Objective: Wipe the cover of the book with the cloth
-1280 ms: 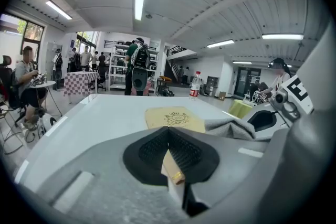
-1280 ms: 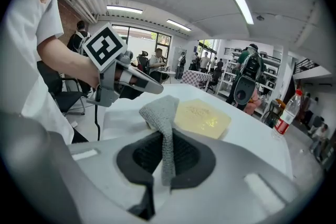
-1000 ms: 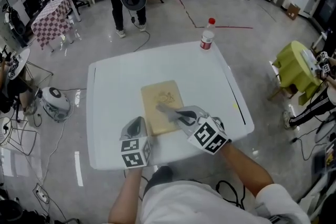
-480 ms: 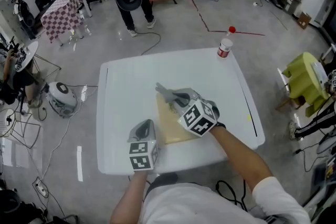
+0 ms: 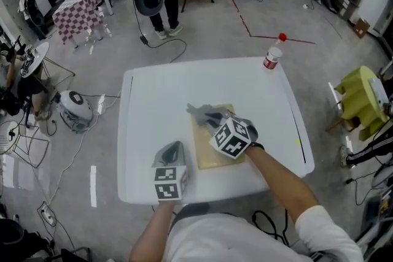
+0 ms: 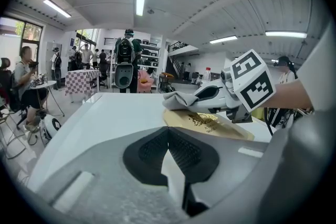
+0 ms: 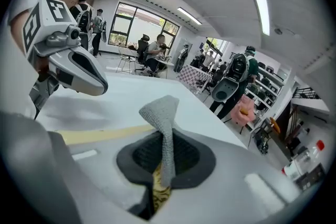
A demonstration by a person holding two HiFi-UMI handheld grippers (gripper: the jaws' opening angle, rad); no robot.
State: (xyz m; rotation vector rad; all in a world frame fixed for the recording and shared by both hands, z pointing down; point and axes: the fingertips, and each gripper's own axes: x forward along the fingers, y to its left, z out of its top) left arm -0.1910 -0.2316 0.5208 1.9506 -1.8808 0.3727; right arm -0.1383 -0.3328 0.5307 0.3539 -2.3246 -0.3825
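Cloth point(image 5: 201, 112), a grey knitted one, is being pinched in the clenched jaws of the right gripper point(image 5: 212, 119), with a loose end sticking out beyond the tips and lying over the far left corner of the book point(image 5: 207, 156). The tan book is lying flat near the front middle of the white table point(image 5: 153, 101), its gilt-printed cover facing up and partly being hidden under that gripper. The left gripper point(image 5: 174, 149) is being held with its jaws pressed together on nothing, low over the table just beside the book's left edge; whether it is touching the table cannot be told. The step in hand is judged to be the wiping stroke across the cover. For it to be done well, the fabric should be laid flatter so that more than the tip is being dragged over the surface, and light, even pressure should be applied in overlapping passes from the far edge toward the near one. As the book is not being steadied by anything, it is likely to slide or turn under the stroke; the empty left gripper could be set on a near corner to hold it down. The hard jaw tips should be held off the cover so that it is not being scratched
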